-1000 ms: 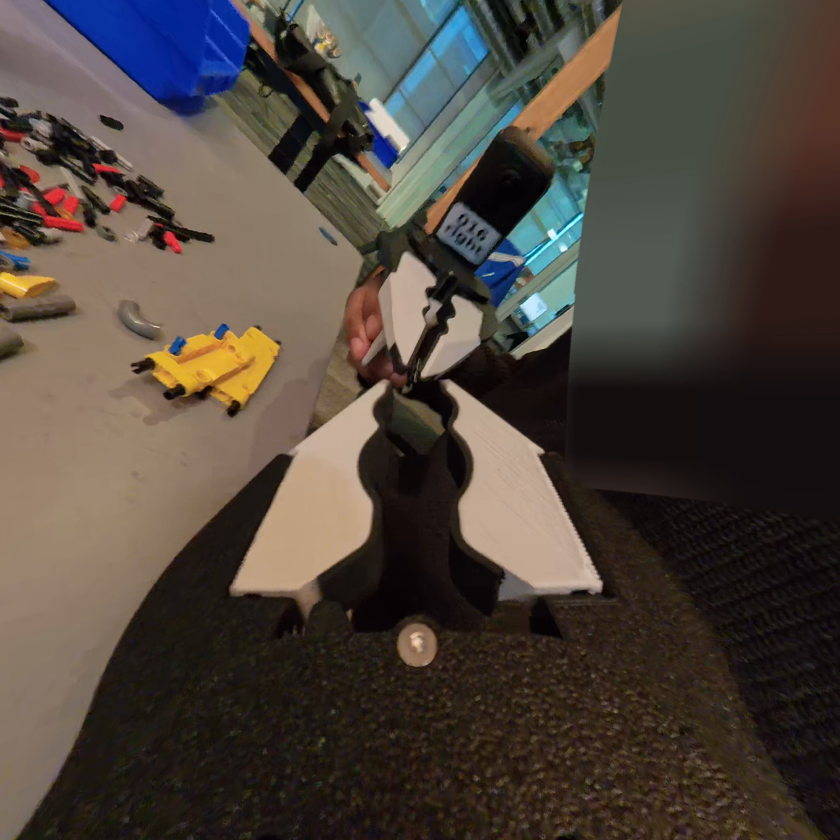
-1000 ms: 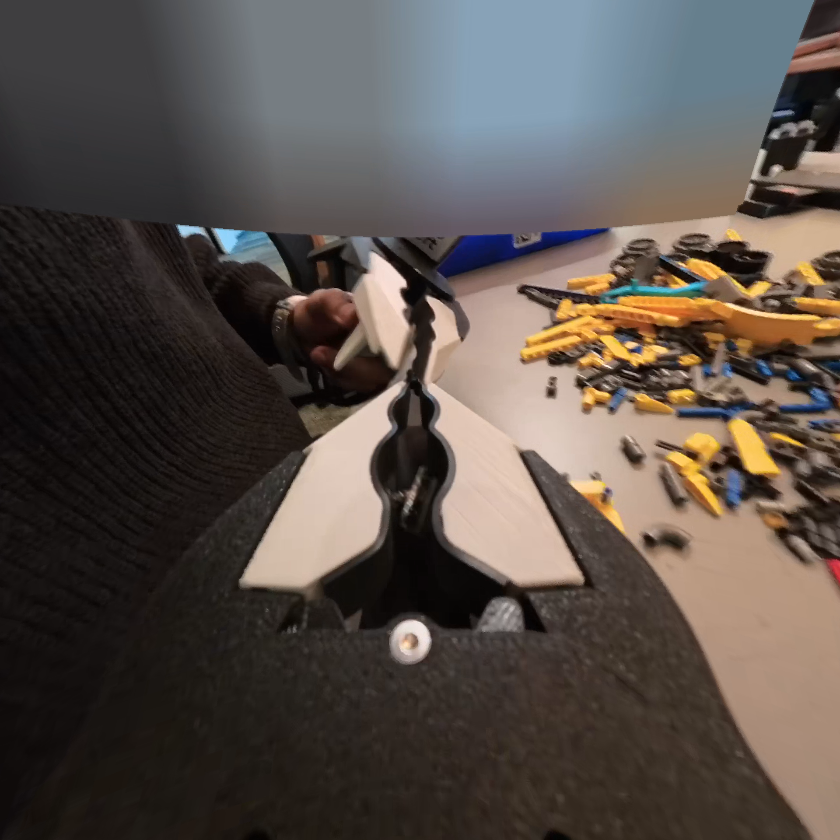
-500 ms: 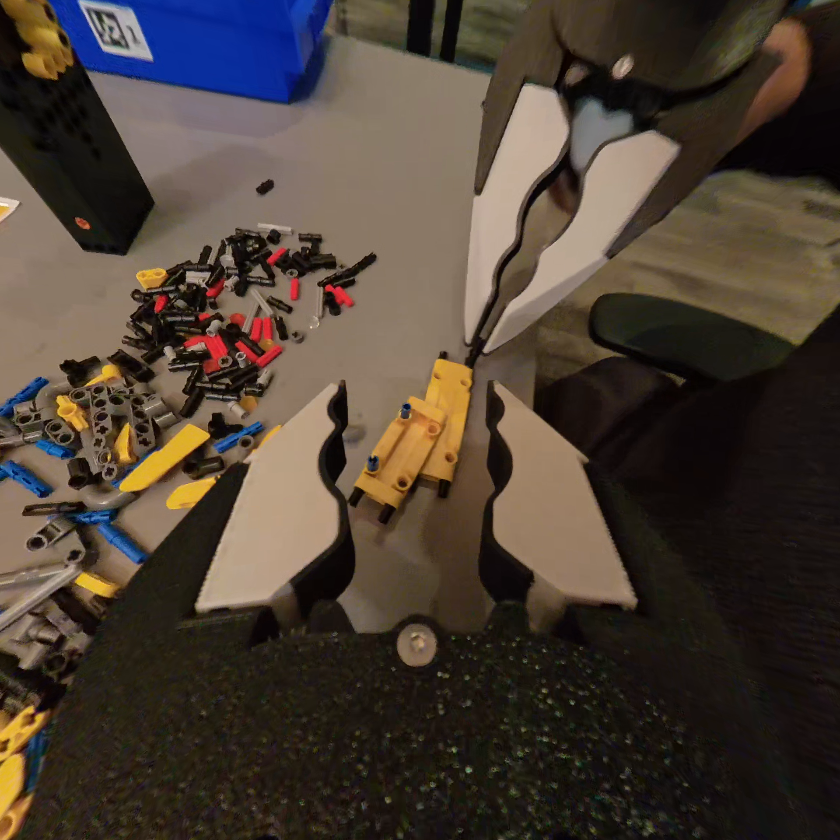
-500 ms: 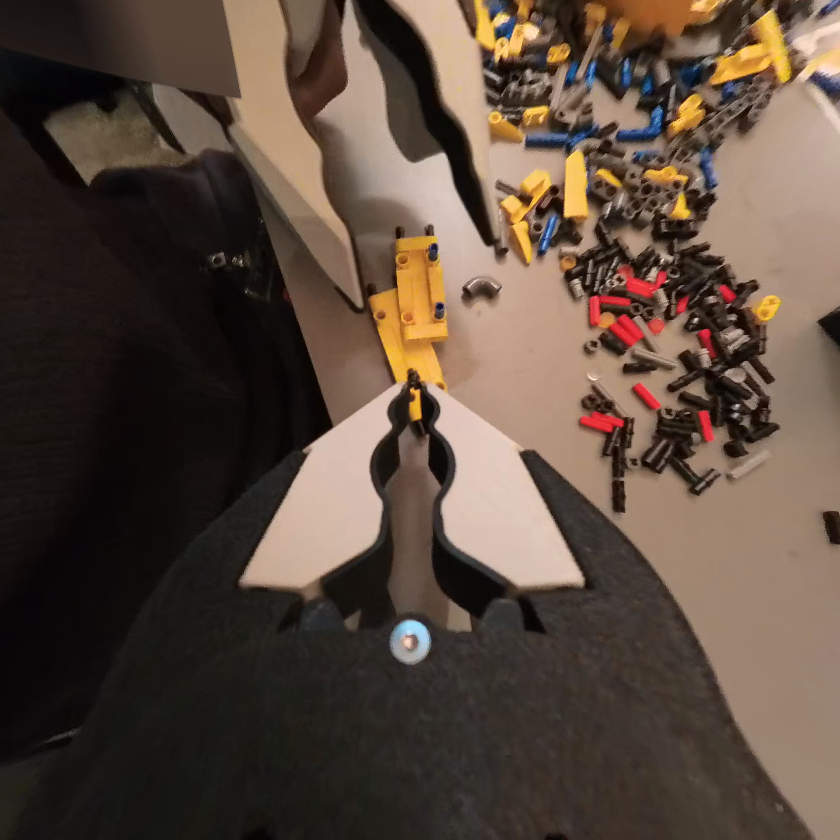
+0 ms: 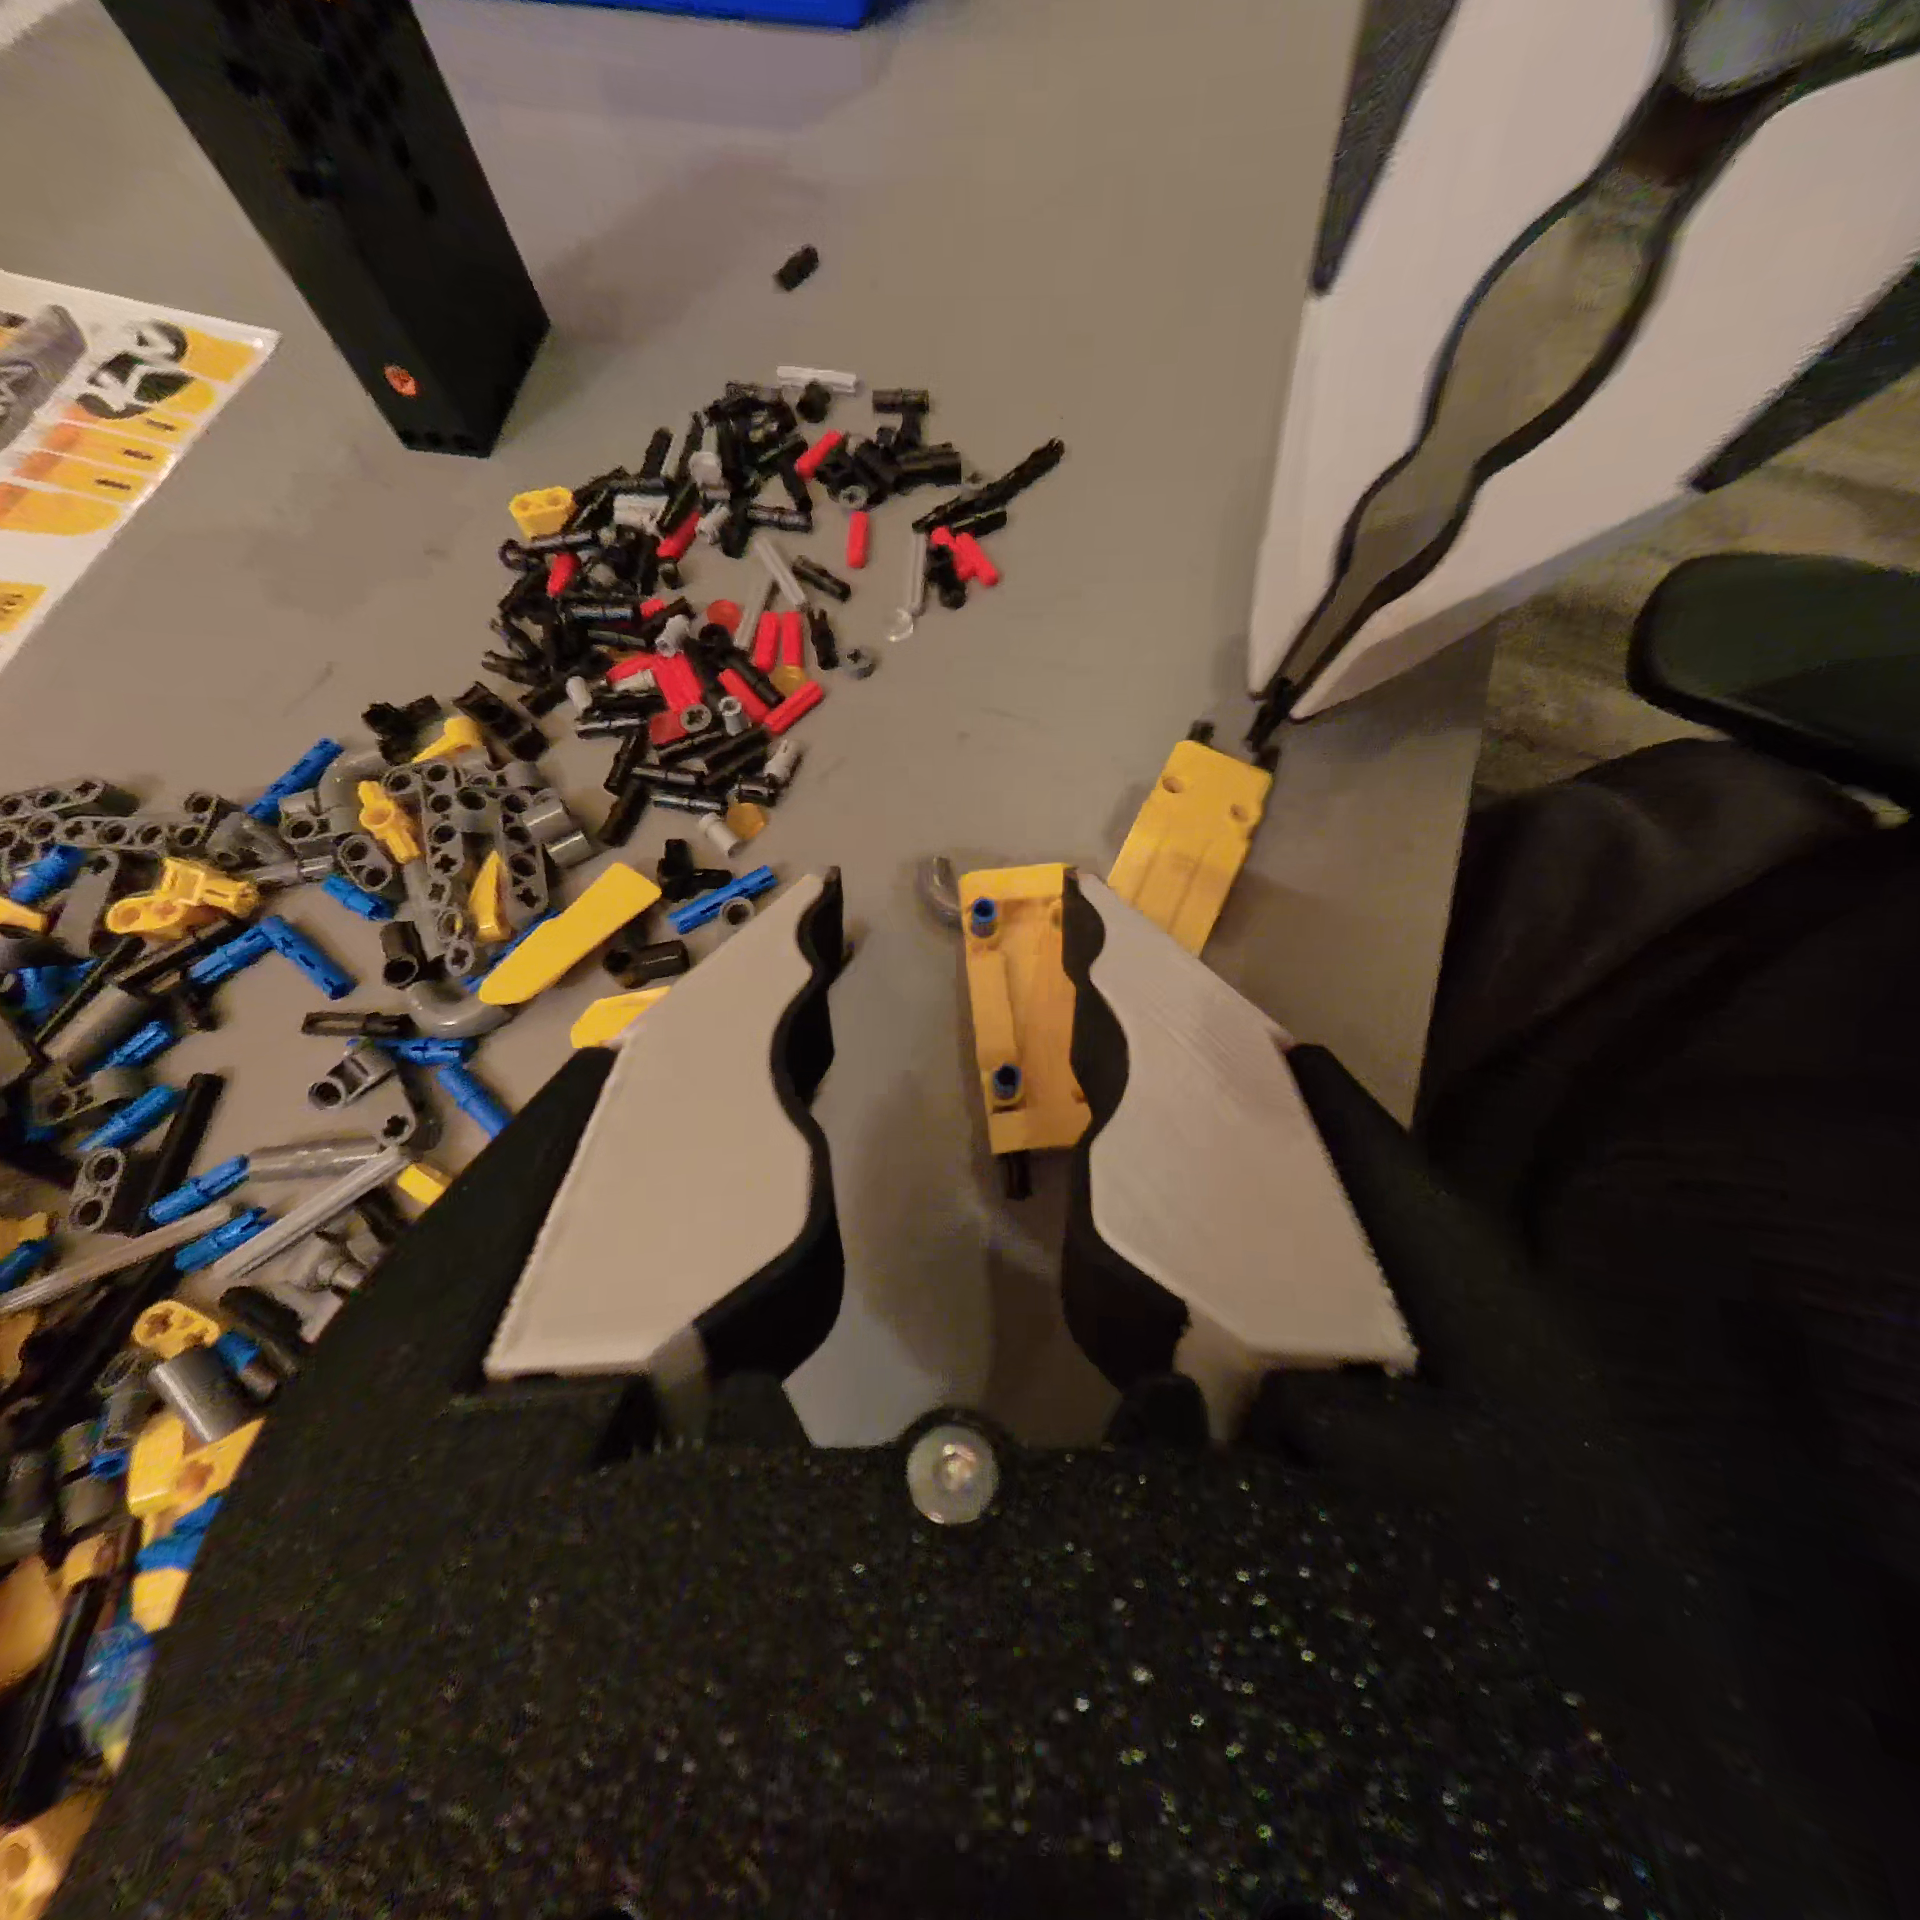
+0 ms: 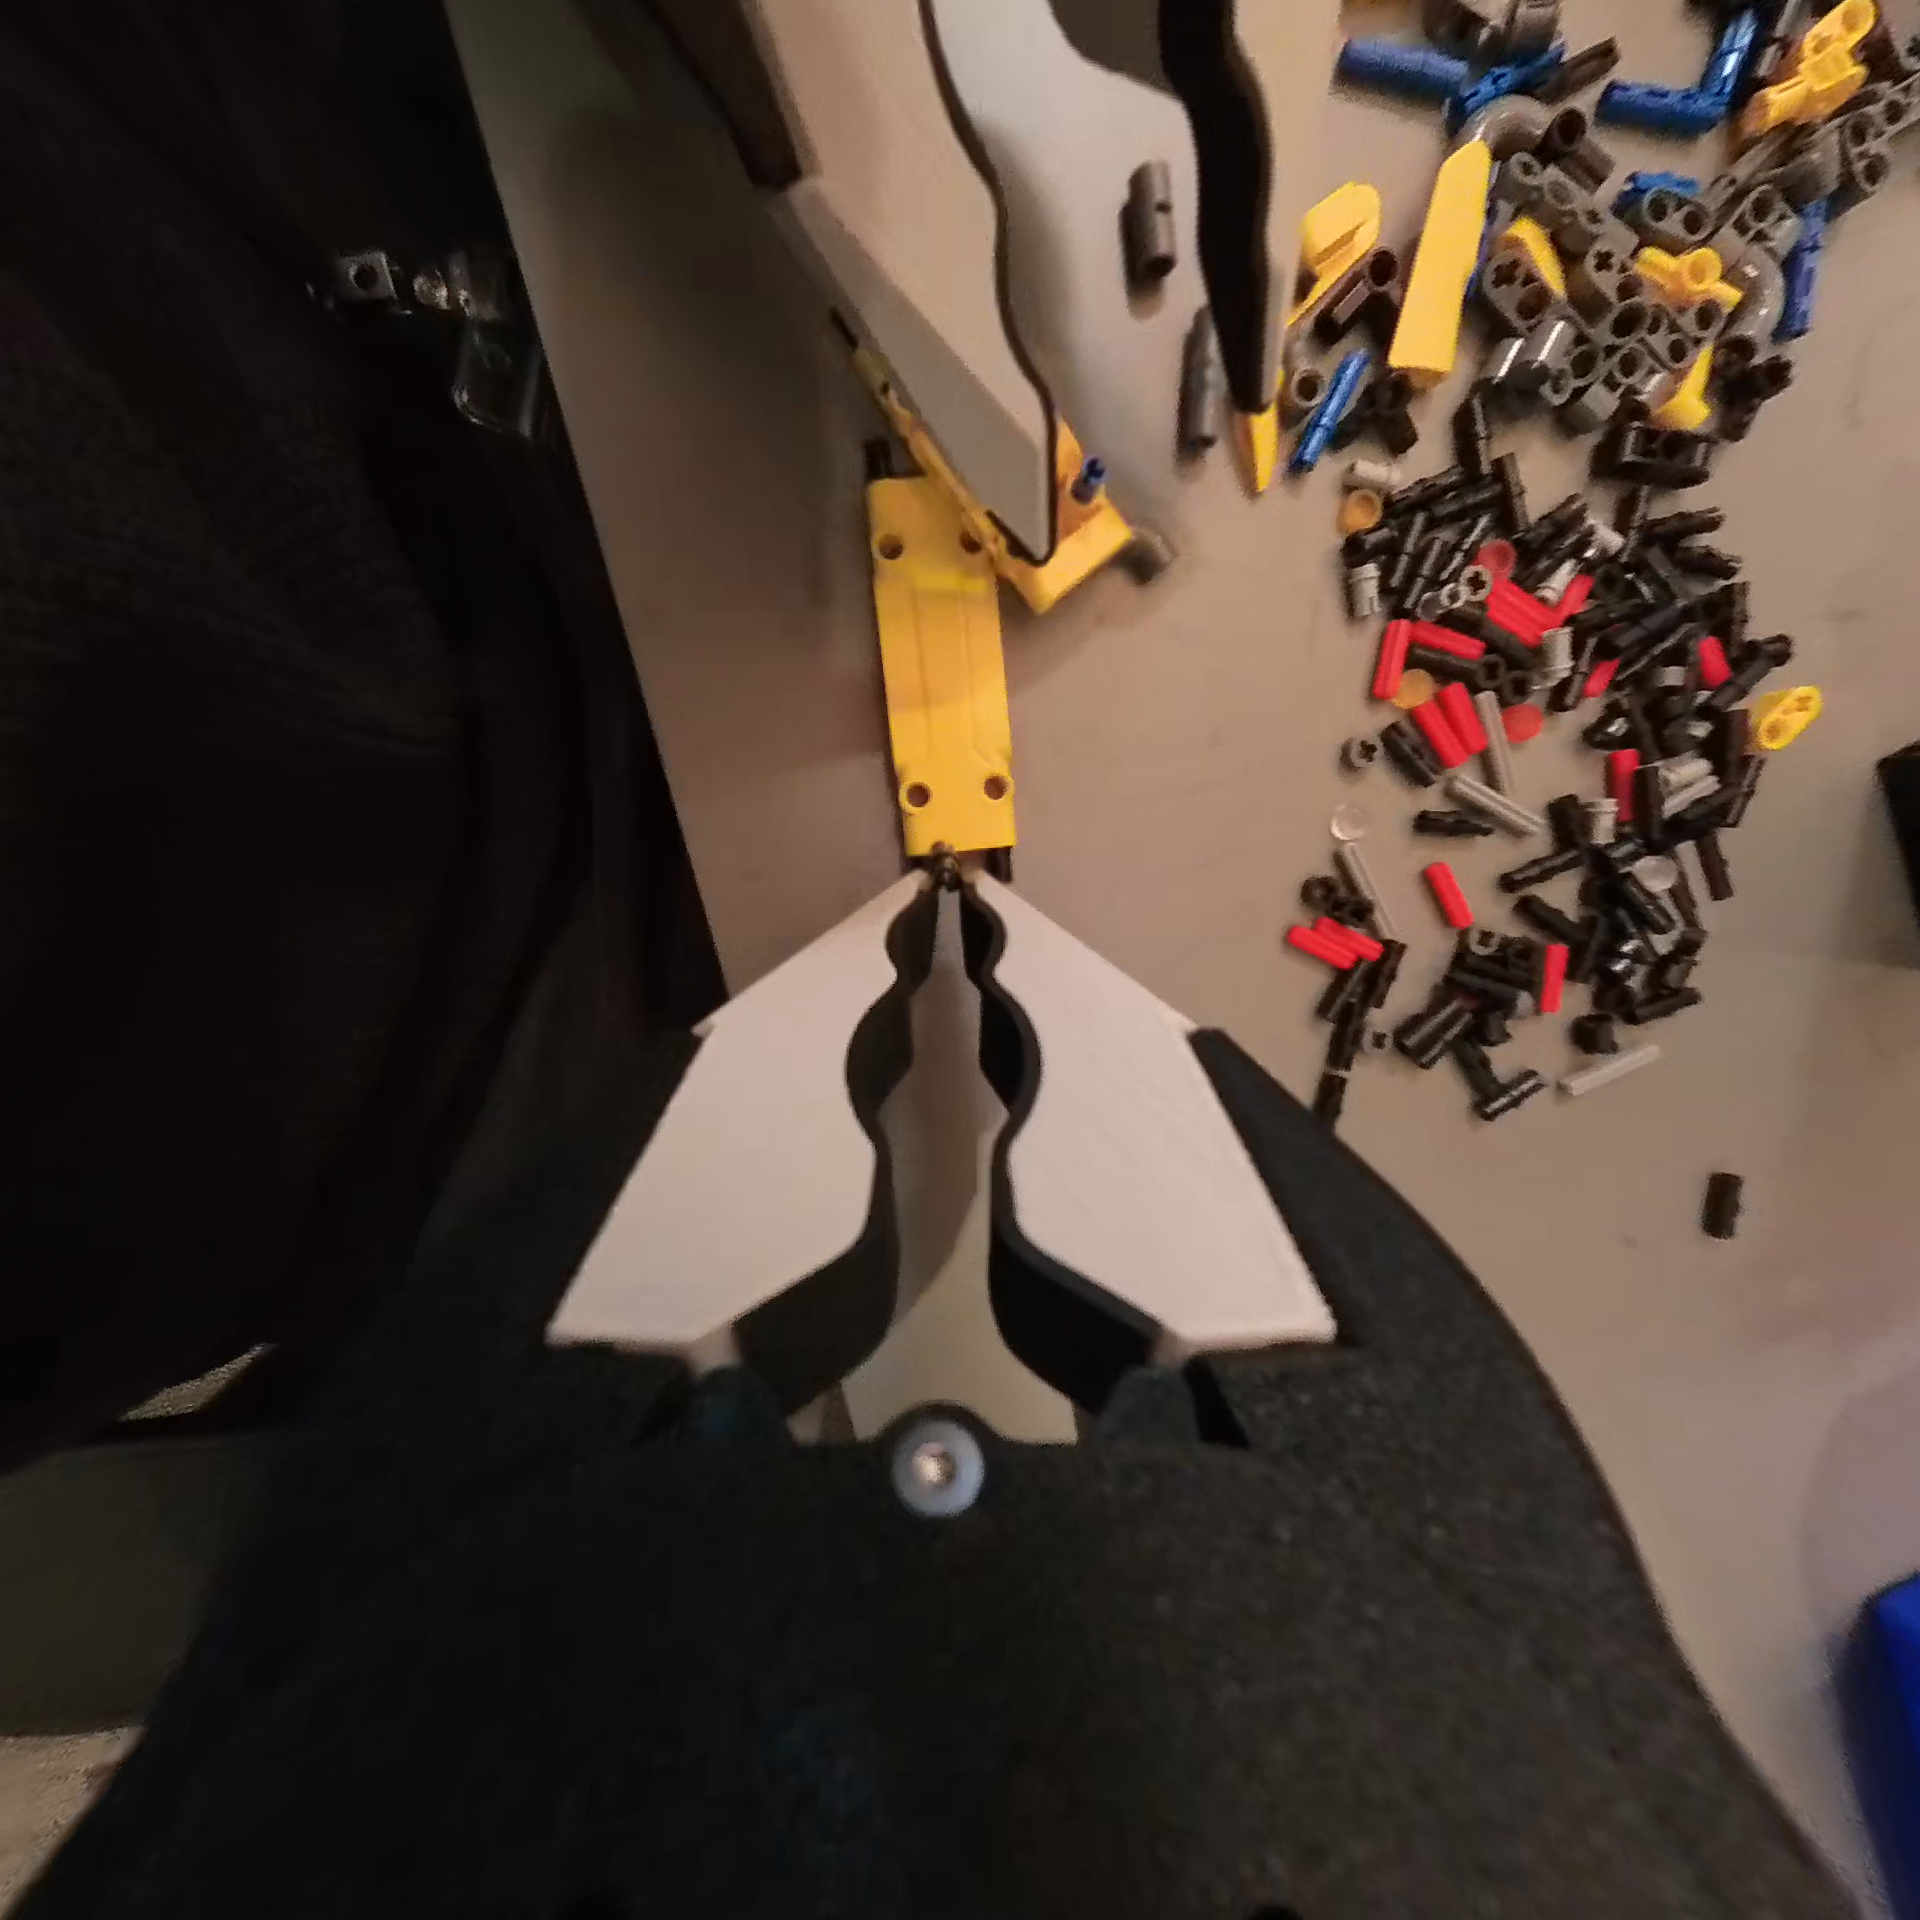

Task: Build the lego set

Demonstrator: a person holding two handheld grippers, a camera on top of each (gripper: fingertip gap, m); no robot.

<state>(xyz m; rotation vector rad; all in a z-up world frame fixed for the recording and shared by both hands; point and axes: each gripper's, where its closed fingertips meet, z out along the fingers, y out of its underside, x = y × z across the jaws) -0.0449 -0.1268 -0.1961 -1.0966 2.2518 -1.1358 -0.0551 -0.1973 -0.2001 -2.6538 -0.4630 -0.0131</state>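
Near the table's right edge, the left gripper [image 5: 951,914] hangs low over the grey table [image 5: 1039,312] with its jaws wide apart. A yellow assembly [image 5: 1023,1023] of two joined panels lies flat between and beside them; its nearer panel, studded with blue pins, sits against the inner face of the right-hand finger [image 5: 1195,1122]. A small grey curved piece [image 5: 935,883] rests just beyond that panel.

The right gripper [image 6: 948,878] has its jaws drawn together at the tips on a small black pin [image 6: 945,868] at the end of the assembly's long yellow panel [image 6: 945,686]. Whether the pin is seated in the panel cannot be told.

Obstructions:
- A loose pile of black and red pins [image 5: 748,623] lies left of the assembly, well apart from it.
- A heap of blue, grey and yellow parts [image 5: 312,935] crowds the left finger's outer side.
- A tall black box [image 5: 343,208] stands upright behind the pile, beside a printed sheet [image 5: 94,416].
- A person's dark clothing [image 6: 260,623] and a black chair armrest [image 5: 1787,655] sit just off the table edge.
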